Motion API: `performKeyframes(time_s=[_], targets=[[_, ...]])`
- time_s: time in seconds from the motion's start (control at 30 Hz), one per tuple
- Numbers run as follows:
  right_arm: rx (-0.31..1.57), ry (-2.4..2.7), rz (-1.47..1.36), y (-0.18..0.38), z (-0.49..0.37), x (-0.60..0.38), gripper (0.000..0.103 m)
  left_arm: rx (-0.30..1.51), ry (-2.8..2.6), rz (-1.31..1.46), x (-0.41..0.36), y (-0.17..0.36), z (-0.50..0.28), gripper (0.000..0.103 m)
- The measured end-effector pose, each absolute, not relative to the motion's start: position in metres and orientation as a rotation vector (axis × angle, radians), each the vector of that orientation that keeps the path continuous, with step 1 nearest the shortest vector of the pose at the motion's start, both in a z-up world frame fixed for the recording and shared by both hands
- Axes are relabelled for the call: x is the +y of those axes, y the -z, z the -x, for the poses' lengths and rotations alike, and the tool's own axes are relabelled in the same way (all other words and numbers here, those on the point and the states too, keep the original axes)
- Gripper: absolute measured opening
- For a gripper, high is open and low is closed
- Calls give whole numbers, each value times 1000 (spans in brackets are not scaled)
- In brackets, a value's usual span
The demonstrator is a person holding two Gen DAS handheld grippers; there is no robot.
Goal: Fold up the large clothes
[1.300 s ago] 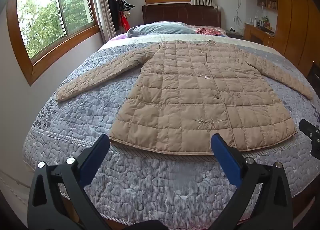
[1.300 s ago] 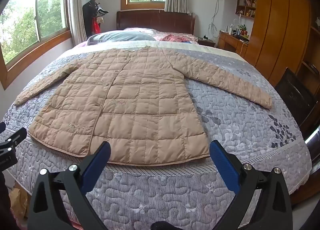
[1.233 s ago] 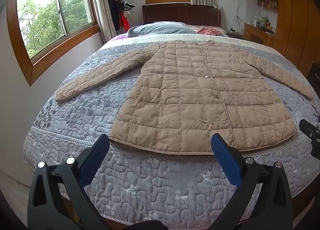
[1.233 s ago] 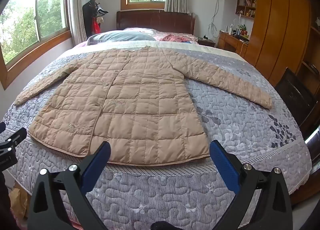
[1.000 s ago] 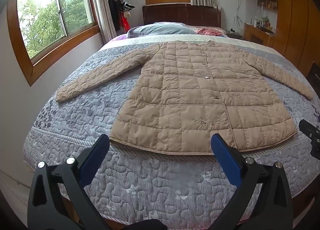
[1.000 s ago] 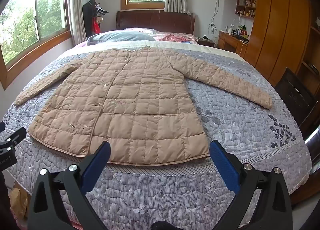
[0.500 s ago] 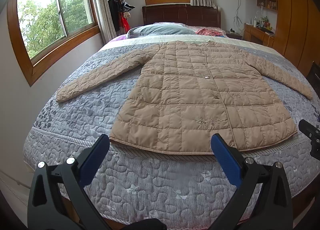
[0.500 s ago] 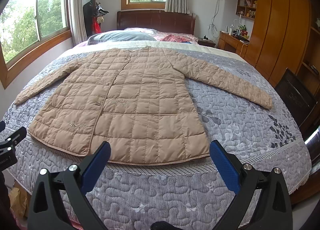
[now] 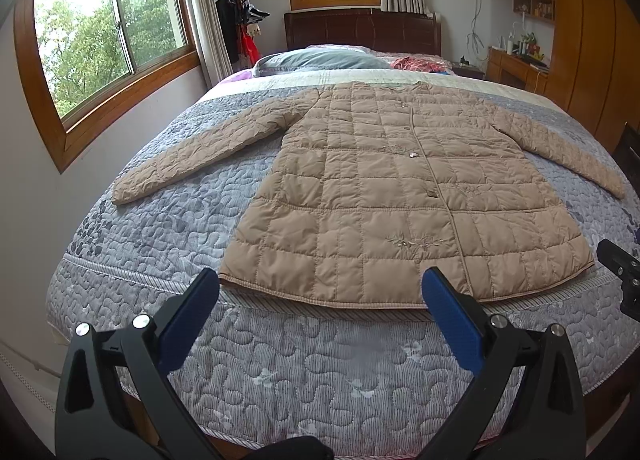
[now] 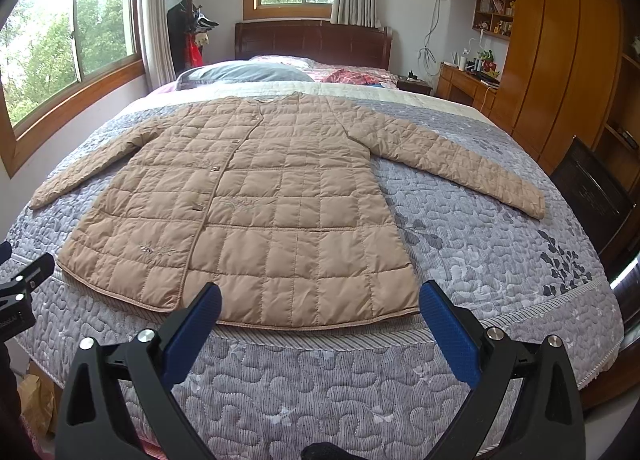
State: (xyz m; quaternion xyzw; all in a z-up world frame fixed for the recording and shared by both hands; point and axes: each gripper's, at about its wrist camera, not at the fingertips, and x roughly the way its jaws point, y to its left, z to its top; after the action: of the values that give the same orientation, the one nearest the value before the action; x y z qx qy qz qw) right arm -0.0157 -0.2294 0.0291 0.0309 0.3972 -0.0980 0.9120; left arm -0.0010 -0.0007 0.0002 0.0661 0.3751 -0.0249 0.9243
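Grippers hover side by side before the foot of the bed (image 9: 280,372): left gripper (image 9: 320,292) and right gripper (image 10: 320,302) both level, spread wide, gripping nothing. Tan quilted coat (image 9: 400,196) lies flat on the bedspread, sleeves outstretched.

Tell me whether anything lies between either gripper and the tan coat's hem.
Nothing visible does. The left gripper and the right gripper both hang open near the foot of the bed, and only bare quilted bedspread separates them from the coat, which lies flat with its hem toward them.
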Motion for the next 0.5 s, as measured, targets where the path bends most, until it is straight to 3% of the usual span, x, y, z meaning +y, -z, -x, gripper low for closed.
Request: performKeyframes(time_s=[0.5], targets=[[816,202,-62,-31,16,-227,99,767,51,-134,-1,-1,4,100]])
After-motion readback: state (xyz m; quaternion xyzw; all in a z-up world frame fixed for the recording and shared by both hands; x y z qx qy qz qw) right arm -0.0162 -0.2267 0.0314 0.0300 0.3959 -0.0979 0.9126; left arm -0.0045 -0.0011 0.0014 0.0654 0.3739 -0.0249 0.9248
